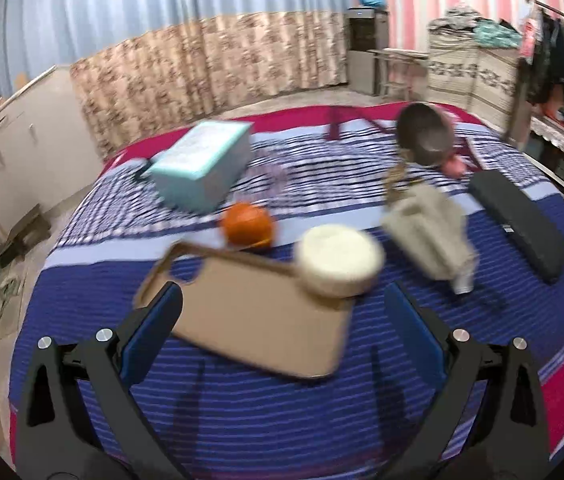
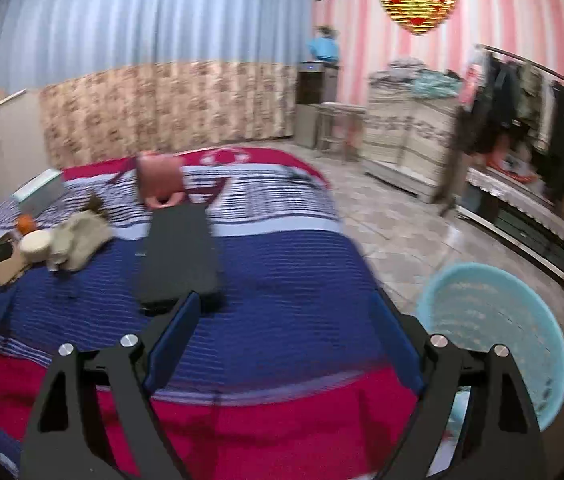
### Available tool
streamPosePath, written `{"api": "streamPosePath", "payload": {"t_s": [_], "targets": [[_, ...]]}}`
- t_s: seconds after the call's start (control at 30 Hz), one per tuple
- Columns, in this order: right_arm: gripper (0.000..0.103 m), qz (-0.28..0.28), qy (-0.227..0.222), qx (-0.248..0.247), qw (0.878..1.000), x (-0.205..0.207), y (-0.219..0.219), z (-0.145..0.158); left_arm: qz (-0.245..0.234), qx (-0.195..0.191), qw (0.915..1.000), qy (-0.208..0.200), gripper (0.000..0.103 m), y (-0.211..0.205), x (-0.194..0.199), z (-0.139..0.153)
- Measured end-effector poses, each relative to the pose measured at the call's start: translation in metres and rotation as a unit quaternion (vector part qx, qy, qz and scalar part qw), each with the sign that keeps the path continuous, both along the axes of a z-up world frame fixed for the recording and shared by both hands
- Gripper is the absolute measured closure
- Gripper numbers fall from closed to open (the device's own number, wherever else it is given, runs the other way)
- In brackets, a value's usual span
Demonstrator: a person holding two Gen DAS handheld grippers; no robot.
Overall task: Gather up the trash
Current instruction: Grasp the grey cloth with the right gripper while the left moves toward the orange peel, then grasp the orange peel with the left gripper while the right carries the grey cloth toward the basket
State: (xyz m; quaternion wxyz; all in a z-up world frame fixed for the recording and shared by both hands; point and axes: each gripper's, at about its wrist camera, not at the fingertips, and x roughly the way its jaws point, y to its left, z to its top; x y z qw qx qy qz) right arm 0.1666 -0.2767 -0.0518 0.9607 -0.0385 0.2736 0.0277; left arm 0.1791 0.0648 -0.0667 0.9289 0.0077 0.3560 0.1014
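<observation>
On the blue striped bed (image 1: 242, 412) lie a flat piece of brown cardboard (image 1: 258, 320), a white round roll (image 1: 339, 260) touching its far corner, and an orange ball (image 1: 248, 226). My left gripper (image 1: 282, 304) is open. The cardboard lies between and just beyond its blue fingers, and the right finger stands clear of it. My right gripper (image 2: 285, 308) hangs open and empty over the bed's red edge. A light blue basket (image 2: 493, 328) stands on the floor to its right. The right wrist view also shows the cardboard (image 2: 10, 270) at far left.
A teal box (image 1: 202, 164), a beige cloth bundle (image 1: 429, 232), a black flat case (image 1: 521, 224) and a doll (image 1: 425, 136) also lie on the bed. Curtains, a cabinet and a clothes rack (image 2: 529, 112) ring the room. Tiled floor (image 2: 393, 216) lies right of the bed.
</observation>
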Motion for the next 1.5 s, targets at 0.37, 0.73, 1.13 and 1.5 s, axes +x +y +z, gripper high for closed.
{"api": "streamPosePath", "payload": {"t_s": [0.37, 0.73, 1.13, 1.5], "targets": [[0.019, 0.102, 0.049, 0.034, 0.993, 0.045, 0.126, -0.011, 0.025, -0.026, 0.9994, -0.004, 0.005, 0.056, 0.006, -0.005], [0.070, 0.170, 0.121, 0.050, 0.977, 0.081, 0.188, -0.041, 0.029, -0.039, 0.9988, -0.004, 0.005, 0.075, 0.012, -0.011], [0.091, 0.162, 0.058, 0.029, 0.985, 0.041, 0.148, -0.014, -0.006, -0.044, 0.9989, 0.012, 0.006, 0.060, 0.052, -0.008], [0.091, 0.078, 0.034, 0.034, 0.996, 0.014, 0.041, 0.005, -0.037, -0.056, 0.9968, 0.044, 0.062, 0.046, 0.081, -0.022]]}}
